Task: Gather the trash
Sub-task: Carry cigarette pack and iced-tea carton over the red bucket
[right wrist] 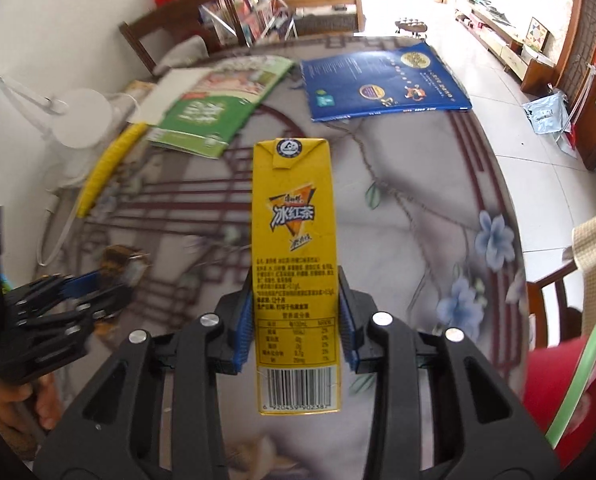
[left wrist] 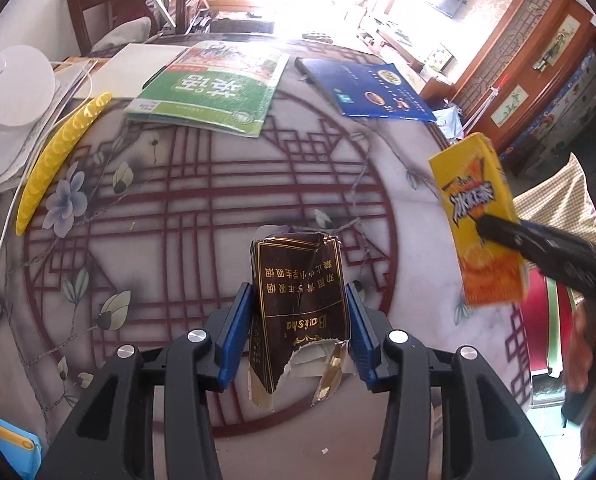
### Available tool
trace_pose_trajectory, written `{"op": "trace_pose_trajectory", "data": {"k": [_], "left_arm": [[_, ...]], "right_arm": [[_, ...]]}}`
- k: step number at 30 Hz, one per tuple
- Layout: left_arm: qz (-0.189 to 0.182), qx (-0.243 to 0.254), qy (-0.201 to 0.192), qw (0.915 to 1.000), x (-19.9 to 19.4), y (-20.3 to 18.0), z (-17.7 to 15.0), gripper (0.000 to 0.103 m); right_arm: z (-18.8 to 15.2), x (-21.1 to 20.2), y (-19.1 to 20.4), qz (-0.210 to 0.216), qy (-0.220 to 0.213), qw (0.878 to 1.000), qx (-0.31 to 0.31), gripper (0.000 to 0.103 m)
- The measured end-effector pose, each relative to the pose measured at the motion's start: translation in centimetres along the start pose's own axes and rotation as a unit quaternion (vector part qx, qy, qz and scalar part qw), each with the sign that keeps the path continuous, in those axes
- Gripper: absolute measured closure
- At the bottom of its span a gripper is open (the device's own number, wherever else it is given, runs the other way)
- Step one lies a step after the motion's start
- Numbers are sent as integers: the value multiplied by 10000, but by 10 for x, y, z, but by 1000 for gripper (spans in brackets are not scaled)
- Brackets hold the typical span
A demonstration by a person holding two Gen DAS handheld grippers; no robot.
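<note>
"Baisha" cigarette pack [left wrist: 299, 300] in left claw [left wrist: 299, 316]; "冰红茶" carton [right wrist: 296, 264] in right claw [right wrist: 296, 316].

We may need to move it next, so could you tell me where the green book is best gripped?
Grip the green book at its near edge, which faces the claws, coming in low and level across the table. It lies flat and thin, so only an edge fits between the fingers; its far end overlaps white papers.

Torn brown cigarette pack [left wrist: 298, 304], foil hanging loose, clamped between blue pads above the counter. Yellow tea carton [right wrist: 296, 264], intact, likewise clamped at its sides, barcode end nearest.
</note>
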State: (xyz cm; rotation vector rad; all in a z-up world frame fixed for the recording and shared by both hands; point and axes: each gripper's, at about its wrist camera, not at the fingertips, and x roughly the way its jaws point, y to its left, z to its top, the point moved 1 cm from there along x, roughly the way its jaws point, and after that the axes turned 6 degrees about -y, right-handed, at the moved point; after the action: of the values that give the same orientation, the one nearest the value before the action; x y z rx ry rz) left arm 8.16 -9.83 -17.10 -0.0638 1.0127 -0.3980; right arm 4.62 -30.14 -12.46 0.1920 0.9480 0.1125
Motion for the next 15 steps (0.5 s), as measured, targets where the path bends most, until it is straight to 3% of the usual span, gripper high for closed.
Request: {"op": "trace_pose_trajectory", "data": {"k": [7,15], "left_arm": [[-130,255,-155,9995,-15,-19,0,60],[-262,544,-283,9978,-30,-42,-1,60]], "right_arm": [[-27,-46,16,2,-449,9986,296,68],[-49,-87,1,-236,-813,9944,633,68]]}}
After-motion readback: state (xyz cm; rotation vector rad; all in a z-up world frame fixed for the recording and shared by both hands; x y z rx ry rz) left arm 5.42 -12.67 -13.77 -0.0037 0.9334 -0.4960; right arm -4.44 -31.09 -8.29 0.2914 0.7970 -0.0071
